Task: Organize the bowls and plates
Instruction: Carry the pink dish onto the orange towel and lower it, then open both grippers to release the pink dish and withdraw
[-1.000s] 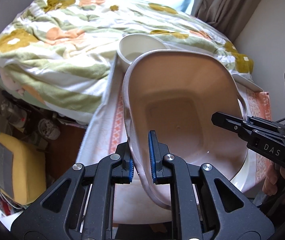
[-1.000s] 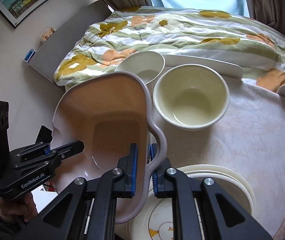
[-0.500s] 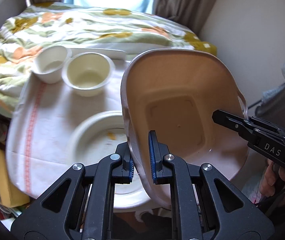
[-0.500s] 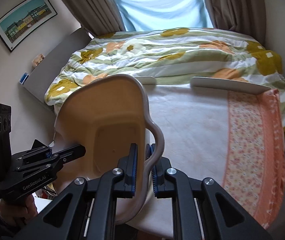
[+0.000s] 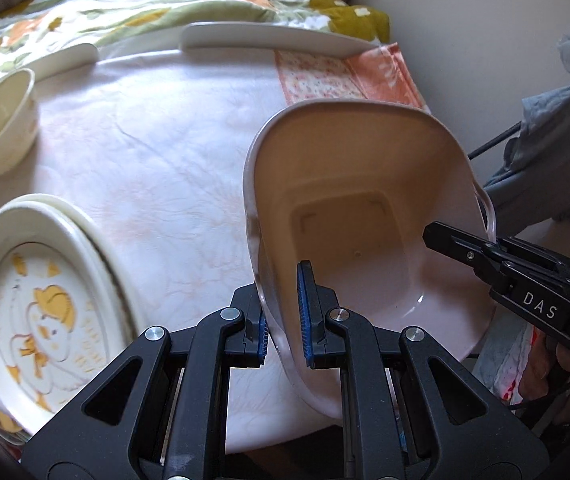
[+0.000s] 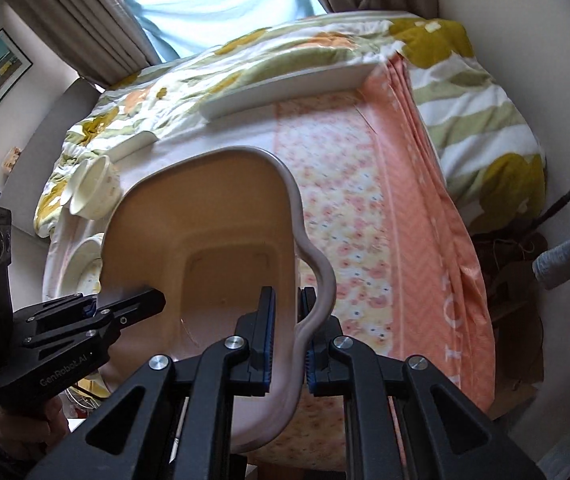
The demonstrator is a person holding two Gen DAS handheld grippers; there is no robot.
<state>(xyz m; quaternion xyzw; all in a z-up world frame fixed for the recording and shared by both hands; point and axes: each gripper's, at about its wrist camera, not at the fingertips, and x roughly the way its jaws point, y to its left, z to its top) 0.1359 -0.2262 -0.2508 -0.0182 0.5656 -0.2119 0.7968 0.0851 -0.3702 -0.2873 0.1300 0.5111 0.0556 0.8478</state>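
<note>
A pinkish-beige plastic basin (image 5: 365, 216) hangs tilted over the right end of the cloth-covered table (image 5: 165, 160), held by both grippers. My left gripper (image 5: 283, 320) is shut on the basin's left rim. My right gripper (image 6: 287, 336) is shut on the wavy handle rim of the basin (image 6: 213, 248). Each wrist view shows the other gripper clamped on the far rim: the right gripper (image 5: 485, 248) and the left gripper (image 6: 125, 308). A stack of cream plates (image 5: 45, 320) with a yellow duck picture lies at the table's left. A cream bowl (image 5: 1, 128) stands behind it.
Two long white dishes (image 5: 269, 38) (image 5: 65, 60) lie along the table's far edge against a flowered quilt (image 6: 285, 56). The cloth's orange floral border (image 6: 365, 220) drapes over the right end. A wall, a grey garment (image 5: 545, 120) and a cable stand to the right.
Both grippers carried the basin to the right across the table, from beyond its left edge, past the bowls and plates, to its right end. Both grips stayed shut.
</note>
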